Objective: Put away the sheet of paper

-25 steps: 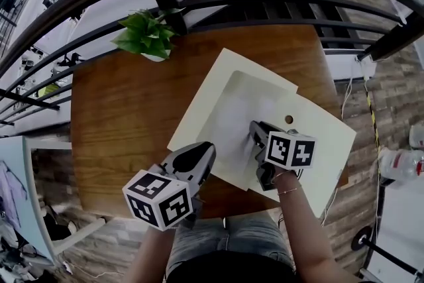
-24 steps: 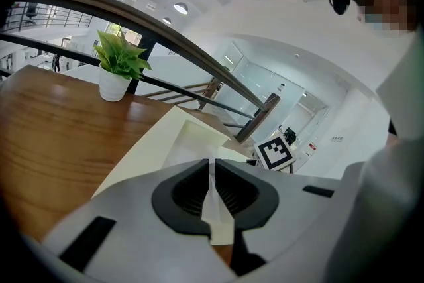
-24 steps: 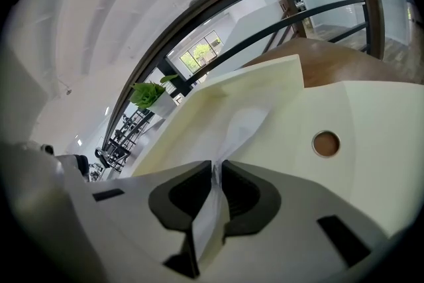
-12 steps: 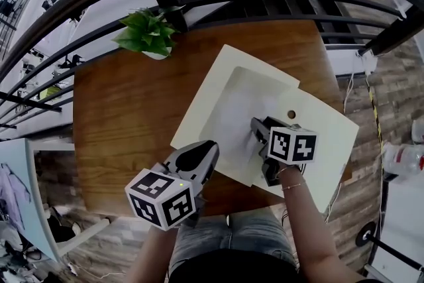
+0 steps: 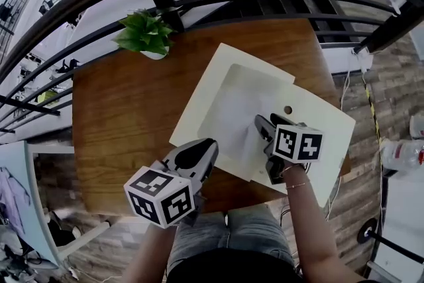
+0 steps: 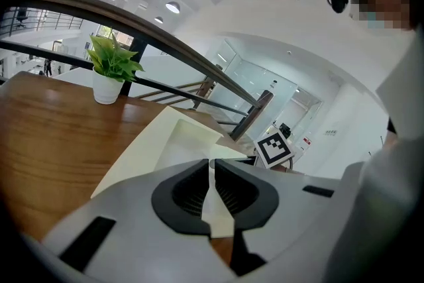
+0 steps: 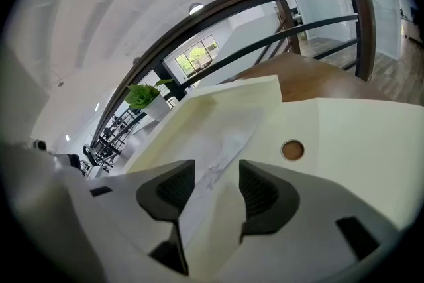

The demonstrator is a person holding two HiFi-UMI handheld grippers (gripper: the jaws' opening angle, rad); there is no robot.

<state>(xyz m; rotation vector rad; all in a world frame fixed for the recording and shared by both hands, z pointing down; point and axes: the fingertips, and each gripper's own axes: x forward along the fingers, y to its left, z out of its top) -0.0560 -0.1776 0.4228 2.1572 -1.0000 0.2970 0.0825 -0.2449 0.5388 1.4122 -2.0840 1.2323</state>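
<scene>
A white sheet of paper (image 5: 235, 117) lies on an open cream folder (image 5: 324, 136) on the wooden table (image 5: 119, 116). My right gripper (image 5: 268, 124) hovers over the sheet's near right part. Its jaws are opening, and the sheet (image 7: 222, 132) lies flat below the gap, untouched by the pads. My left gripper (image 5: 196, 157) sits at the folder's near left edge. In the left gripper view its jaws (image 6: 212, 169) are closed on a cream strip of the folder (image 6: 218, 212).
A small potted plant (image 5: 147, 34) stands at the table's far left corner. A dark railing (image 5: 218, 3) curves behind the table. The folder has a round hole (image 5: 287, 110) next to the right gripper. Bare wood lies left of the folder.
The right gripper's jaws have gone from shut to wide apart, and it has shifted slightly to the right. The left gripper has stayed put.
</scene>
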